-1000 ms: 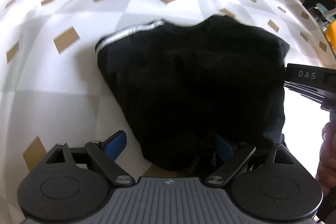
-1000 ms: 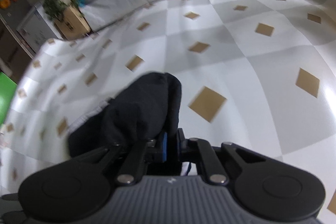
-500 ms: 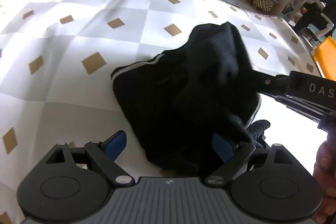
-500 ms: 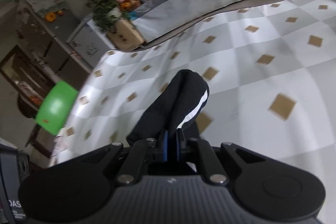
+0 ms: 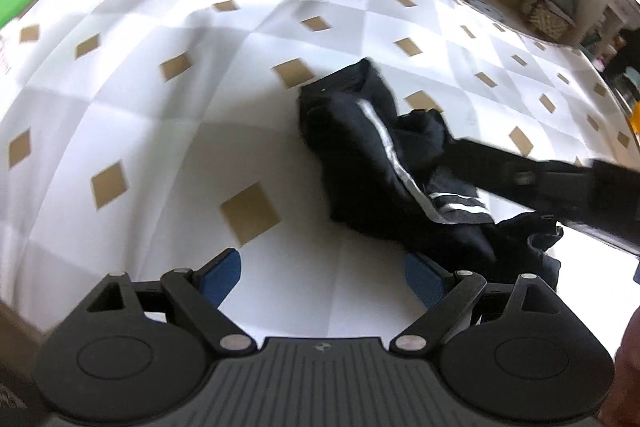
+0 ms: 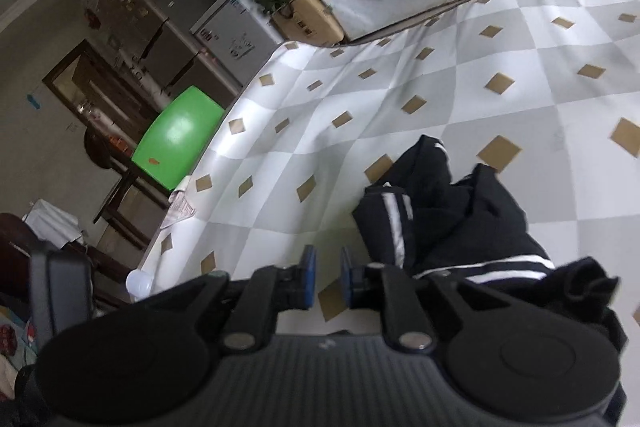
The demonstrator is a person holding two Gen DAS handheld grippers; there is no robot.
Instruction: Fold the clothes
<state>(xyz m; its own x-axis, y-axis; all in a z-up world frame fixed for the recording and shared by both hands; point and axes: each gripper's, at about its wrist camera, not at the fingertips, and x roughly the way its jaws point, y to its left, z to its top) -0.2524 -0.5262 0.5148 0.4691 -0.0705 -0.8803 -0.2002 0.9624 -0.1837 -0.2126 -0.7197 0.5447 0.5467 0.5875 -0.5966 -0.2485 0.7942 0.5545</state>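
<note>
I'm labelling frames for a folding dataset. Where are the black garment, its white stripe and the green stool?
black garment point(image 5: 352, 163): left wrist view, on the dark cloth body.
white stripe point(image 5: 390, 151): left wrist view, midway along the stripe.
green stool point(image 6: 180, 135): right wrist view, on its seat.

Right tool point(image 6: 328, 277) opening, black garment point(image 6: 452, 211) released onto tablecloth.

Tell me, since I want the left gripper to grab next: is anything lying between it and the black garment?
Nothing visible does. Between the open left gripper and the black garment lies only bare checked tablecloth. The right gripper, its jaws opening with nothing between them, reaches in from the garment's far side.
</note>
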